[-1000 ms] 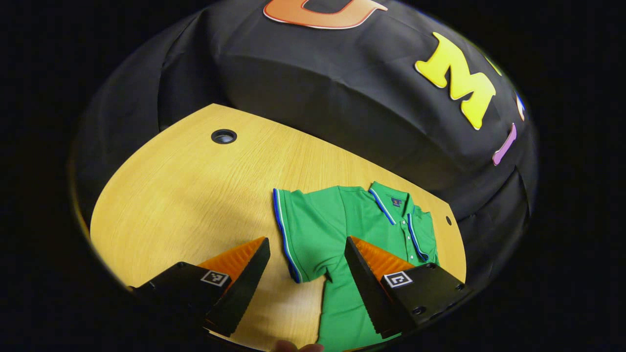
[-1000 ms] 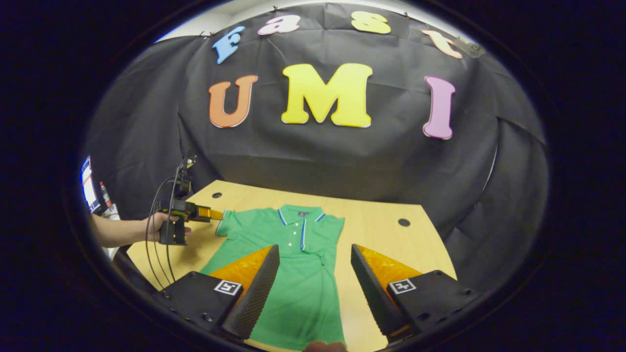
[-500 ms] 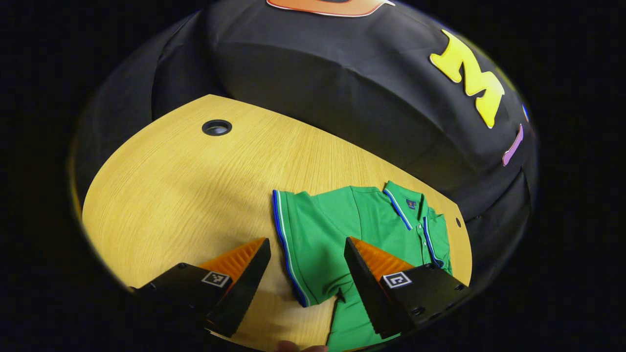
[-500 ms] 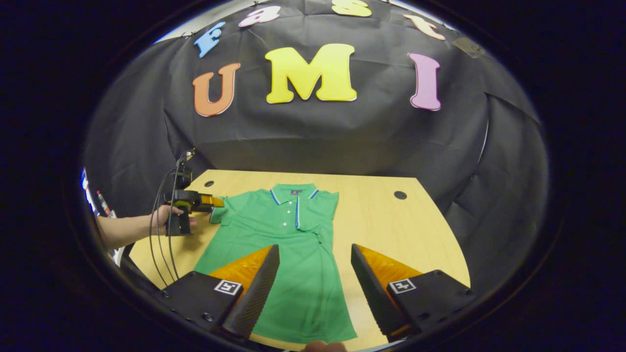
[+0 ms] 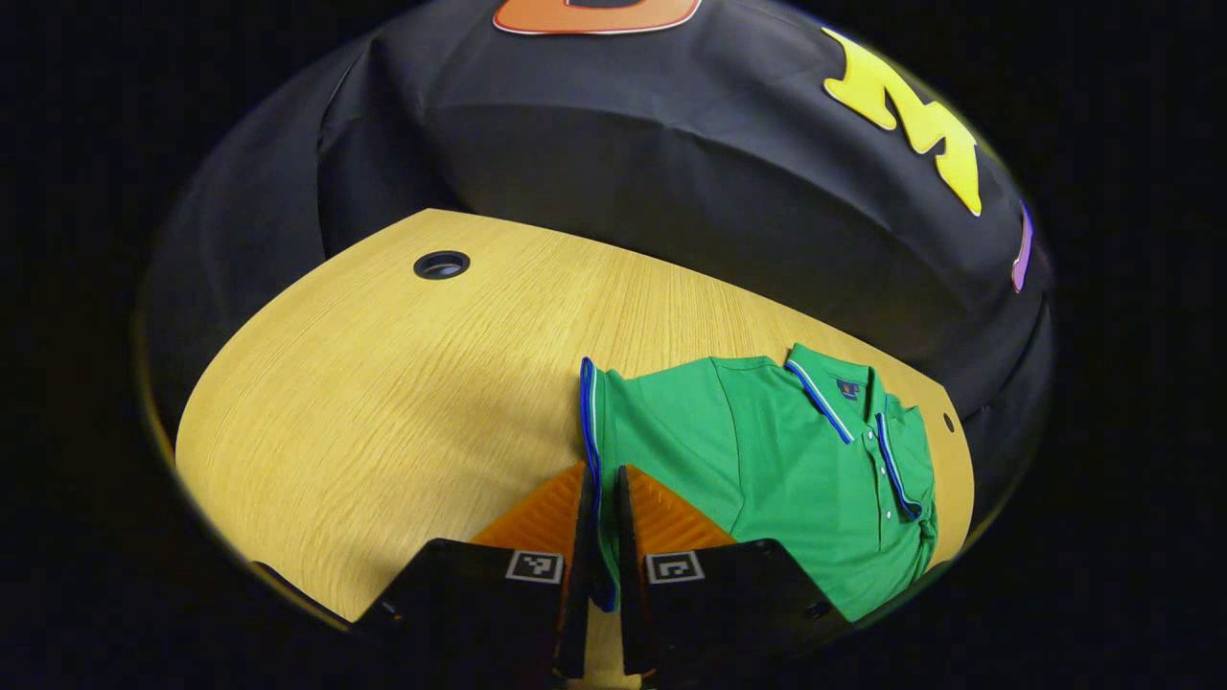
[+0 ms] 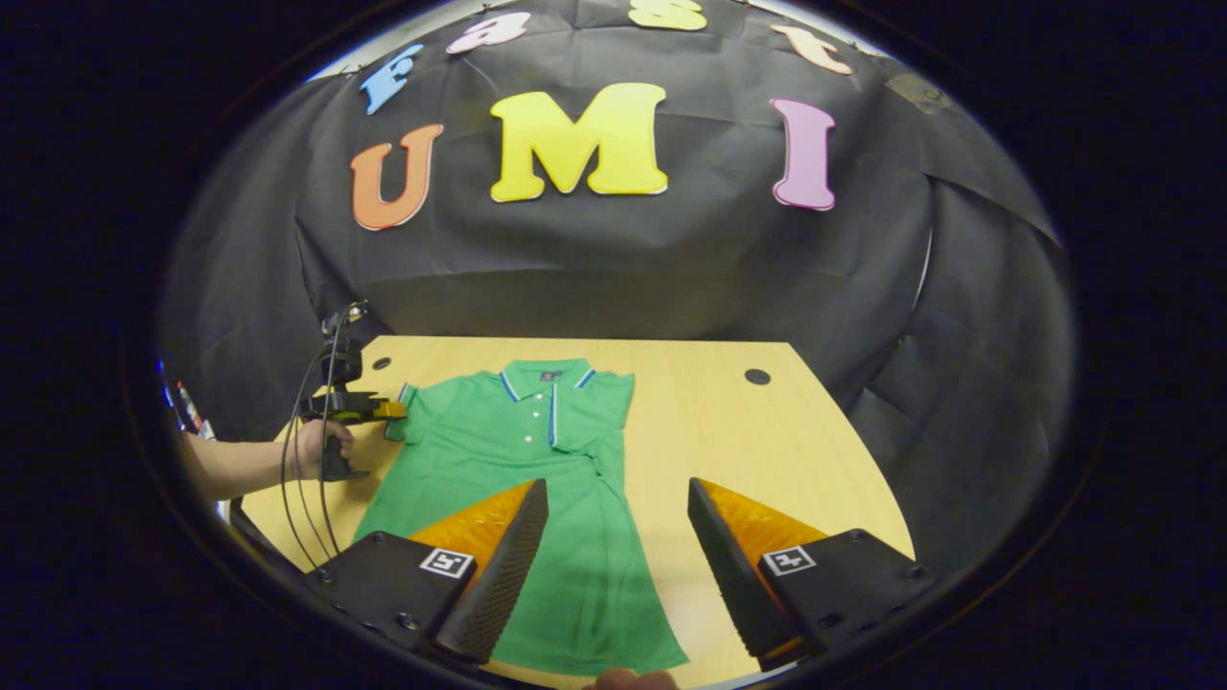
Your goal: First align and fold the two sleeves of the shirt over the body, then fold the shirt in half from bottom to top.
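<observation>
On the worktop (image 5: 383,383), the left tool (image 5: 602,537), wide open before, now pinches the sleeve (image 5: 613,422); right tool (image 6: 613,546) stays open, empty.

I'm working in a recording booth, not a home: black cloth (image 6: 623,278) drapes the whole back wall across the upper frame, and my light wooden worktop (image 6: 729,431), with round cable holes (image 6: 757,377), fills the lower middle.

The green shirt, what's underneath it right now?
The green shirt lies flat on the wooden table, which shows bare around it. Whatever the fabric covers is hidden. The left gripper pinches its sleeve cuff.
</observation>
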`<act>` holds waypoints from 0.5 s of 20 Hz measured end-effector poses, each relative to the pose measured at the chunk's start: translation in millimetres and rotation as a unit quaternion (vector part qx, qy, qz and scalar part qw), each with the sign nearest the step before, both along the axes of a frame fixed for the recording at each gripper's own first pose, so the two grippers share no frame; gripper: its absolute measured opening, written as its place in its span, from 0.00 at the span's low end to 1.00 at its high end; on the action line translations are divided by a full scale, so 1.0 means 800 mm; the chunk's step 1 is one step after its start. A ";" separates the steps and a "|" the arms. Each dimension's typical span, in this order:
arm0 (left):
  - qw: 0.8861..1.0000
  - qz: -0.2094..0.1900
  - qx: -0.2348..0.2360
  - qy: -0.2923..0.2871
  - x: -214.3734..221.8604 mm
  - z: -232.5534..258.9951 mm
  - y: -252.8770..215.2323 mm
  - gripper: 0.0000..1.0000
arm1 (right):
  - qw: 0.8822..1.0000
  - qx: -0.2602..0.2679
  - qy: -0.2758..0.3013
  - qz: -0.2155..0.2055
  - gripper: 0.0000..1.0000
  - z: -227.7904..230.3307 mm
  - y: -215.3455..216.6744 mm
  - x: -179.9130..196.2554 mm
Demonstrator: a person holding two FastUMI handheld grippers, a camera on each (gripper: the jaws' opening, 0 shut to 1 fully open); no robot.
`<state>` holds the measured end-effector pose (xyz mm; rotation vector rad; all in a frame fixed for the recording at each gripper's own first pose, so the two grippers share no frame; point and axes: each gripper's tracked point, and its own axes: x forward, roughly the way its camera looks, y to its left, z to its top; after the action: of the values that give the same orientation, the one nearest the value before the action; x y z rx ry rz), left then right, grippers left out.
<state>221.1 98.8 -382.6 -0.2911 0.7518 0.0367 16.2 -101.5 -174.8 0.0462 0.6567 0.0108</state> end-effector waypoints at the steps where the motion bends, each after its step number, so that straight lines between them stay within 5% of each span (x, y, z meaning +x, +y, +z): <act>1: 1.000 -0.001 -0.002 0.000 0.003 0.001 -0.002 0.10 | 1.000 0.002 0.000 -0.007 0.93 -0.001 -0.006 0.000; 3: 0.999 0.005 -0.033 -0.001 0.005 0.012 -0.012 0.04 | 1.000 0.002 -0.004 -0.018 0.90 0.000 -0.018 0.000; 10: 0.998 -0.008 -0.031 -0.052 0.020 0.083 -0.013 0.03 | 0.999 0.017 -0.024 -0.027 0.93 0.008 -0.027 0.001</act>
<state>236.7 88.5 -316.1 -0.3440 0.6524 -0.0164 16.6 -123.1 -168.2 0.0960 0.6078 -0.0297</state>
